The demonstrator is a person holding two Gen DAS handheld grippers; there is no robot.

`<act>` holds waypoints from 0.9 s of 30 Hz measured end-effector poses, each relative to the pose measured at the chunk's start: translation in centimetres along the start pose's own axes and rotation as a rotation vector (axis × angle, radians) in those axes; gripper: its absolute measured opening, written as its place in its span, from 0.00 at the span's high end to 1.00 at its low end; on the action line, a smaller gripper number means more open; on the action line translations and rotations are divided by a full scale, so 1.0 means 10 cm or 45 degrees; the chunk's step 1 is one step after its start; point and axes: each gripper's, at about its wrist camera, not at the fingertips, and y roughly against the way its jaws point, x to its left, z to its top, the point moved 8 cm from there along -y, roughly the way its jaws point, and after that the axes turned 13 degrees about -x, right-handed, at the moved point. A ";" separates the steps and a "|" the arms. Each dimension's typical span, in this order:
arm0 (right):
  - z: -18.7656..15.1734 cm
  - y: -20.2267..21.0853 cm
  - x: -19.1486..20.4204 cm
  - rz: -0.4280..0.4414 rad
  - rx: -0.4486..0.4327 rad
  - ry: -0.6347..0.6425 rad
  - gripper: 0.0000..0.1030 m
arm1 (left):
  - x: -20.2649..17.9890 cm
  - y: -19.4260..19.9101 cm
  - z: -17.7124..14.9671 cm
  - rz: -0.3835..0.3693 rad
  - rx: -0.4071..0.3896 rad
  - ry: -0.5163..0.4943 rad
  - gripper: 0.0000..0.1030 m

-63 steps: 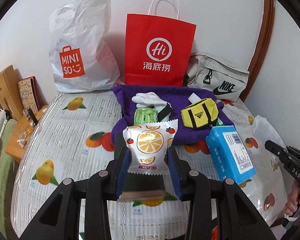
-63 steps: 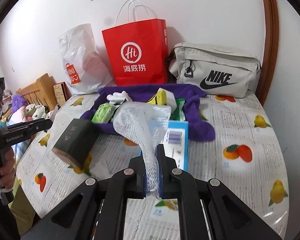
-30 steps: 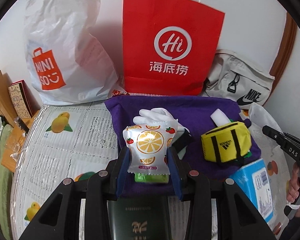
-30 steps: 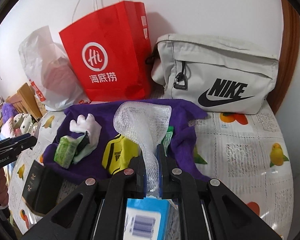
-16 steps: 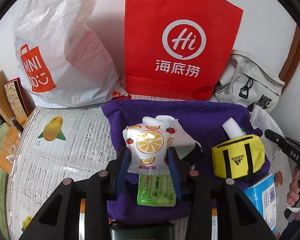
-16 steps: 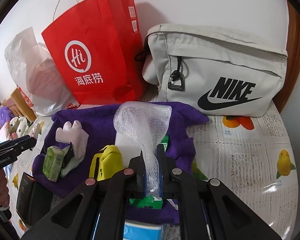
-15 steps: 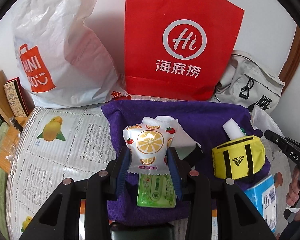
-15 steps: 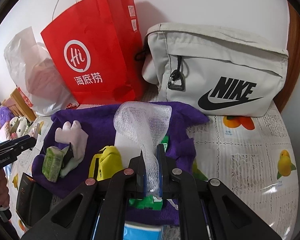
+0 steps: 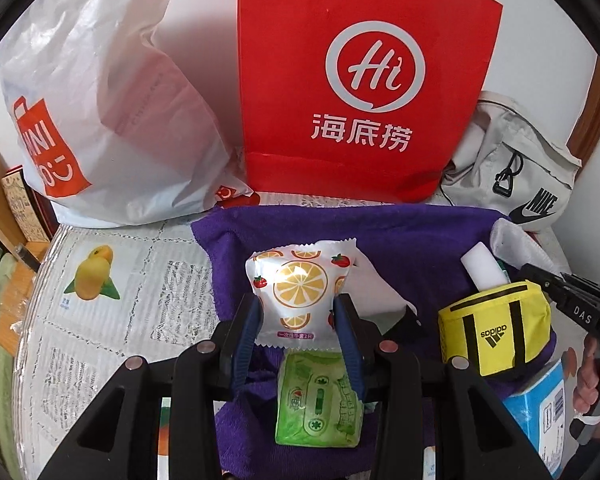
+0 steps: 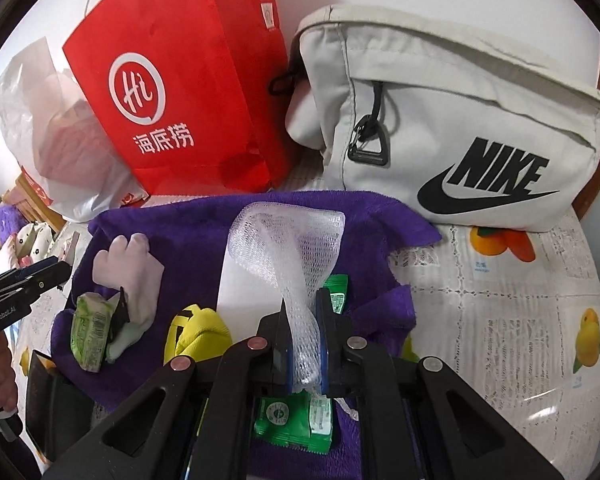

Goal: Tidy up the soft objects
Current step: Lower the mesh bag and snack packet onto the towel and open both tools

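The left gripper (image 9: 298,322) clamps a white sachet (image 9: 300,292) printed with orange slices, its blue pads pressing both sides. Just below it a green wipes pack (image 9: 318,402) lies on the purple towel (image 9: 412,248). To the right on the towel sits a small yellow pouch (image 9: 496,330) with a white tube (image 9: 484,270) poking up behind it, and a blue box (image 9: 540,408) lies at the towel's near right corner.

The right gripper (image 10: 303,332) pinches a strip of white foam netting (image 10: 292,248), which arches up over the towel; its pads sit close together on the mesh. Under this gripper lies a green packet (image 10: 296,420). Left of it on the towel are the yellow pouch, a white glove (image 10: 134,272) and the green wipes pack, the glove touching the pack.

Behind the towel, against the wall, stand a white plastic bag (image 9: 112,92), a red paper bag (image 9: 360,80) and a cream sports bag (image 10: 452,120). Everything rests on a fruit-print tablecloth (image 10: 520,320).
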 end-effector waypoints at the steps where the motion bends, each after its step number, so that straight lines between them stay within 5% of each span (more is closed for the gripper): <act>1: 0.00 -0.03 0.01 0.001 0.009 0.007 0.90 | 0.00 -0.02 0.00 -0.010 0.007 0.009 0.64; 13: -0.08 -0.13 0.04 0.045 0.073 -0.013 0.87 | -0.14 -0.22 -0.12 -0.035 0.081 -0.013 0.61; 16: -0.08 -0.11 0.04 0.037 0.069 0.010 0.78 | -0.14 -0.24 -0.16 -0.033 0.105 -0.021 0.59; 20: -0.09 -0.09 0.03 0.072 0.059 0.004 0.54 | -0.15 -0.21 -0.15 -0.041 0.092 -0.030 0.47; 27: -0.07 0.03 0.03 0.070 0.041 0.031 0.41 | -0.16 -0.09 -0.13 -0.040 0.072 -0.058 0.34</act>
